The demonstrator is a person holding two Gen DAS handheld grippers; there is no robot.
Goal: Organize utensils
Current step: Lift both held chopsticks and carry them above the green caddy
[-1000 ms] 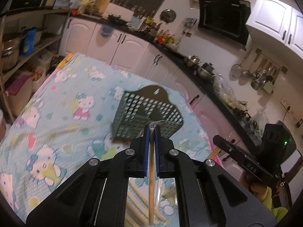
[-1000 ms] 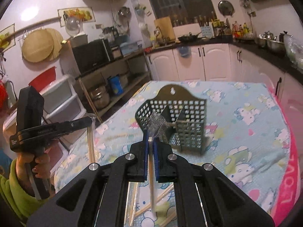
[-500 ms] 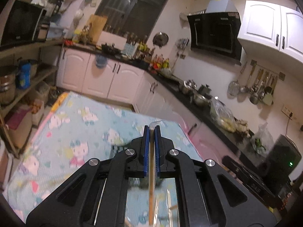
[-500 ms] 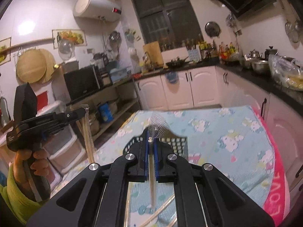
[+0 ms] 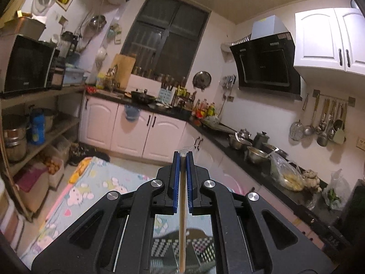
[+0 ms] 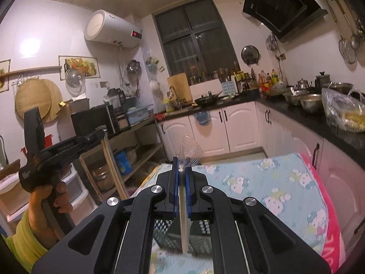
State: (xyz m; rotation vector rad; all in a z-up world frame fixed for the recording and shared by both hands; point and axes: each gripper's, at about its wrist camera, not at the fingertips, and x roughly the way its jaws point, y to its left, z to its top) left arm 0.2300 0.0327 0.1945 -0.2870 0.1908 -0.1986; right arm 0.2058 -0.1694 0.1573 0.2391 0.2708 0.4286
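My left gripper is shut on a pair of wooden chopsticks in a clear sleeve, and they hang straight down between the blue pads. Under them, low in the left wrist view, shows the perforated green utensil holder. My right gripper is shut on another sleeved pair of chopsticks, with the clear wrapper tip sticking up past the pads. The same holder sits beneath it. The right wrist view also catches the left gripper in a hand, its chopsticks dangling.
The holder stands on a table with a blue cartoon-cat cloth that has a pink edge. A dark counter with pots and bags runs along the right. Open shelves with pots stand to the left, and white cabinets at the back.
Both grippers rose and tipped upward with their chopsticks still gripped. The holder slid from the middle of each view down to the bottom edge, and more of the kitchen walls came into sight.
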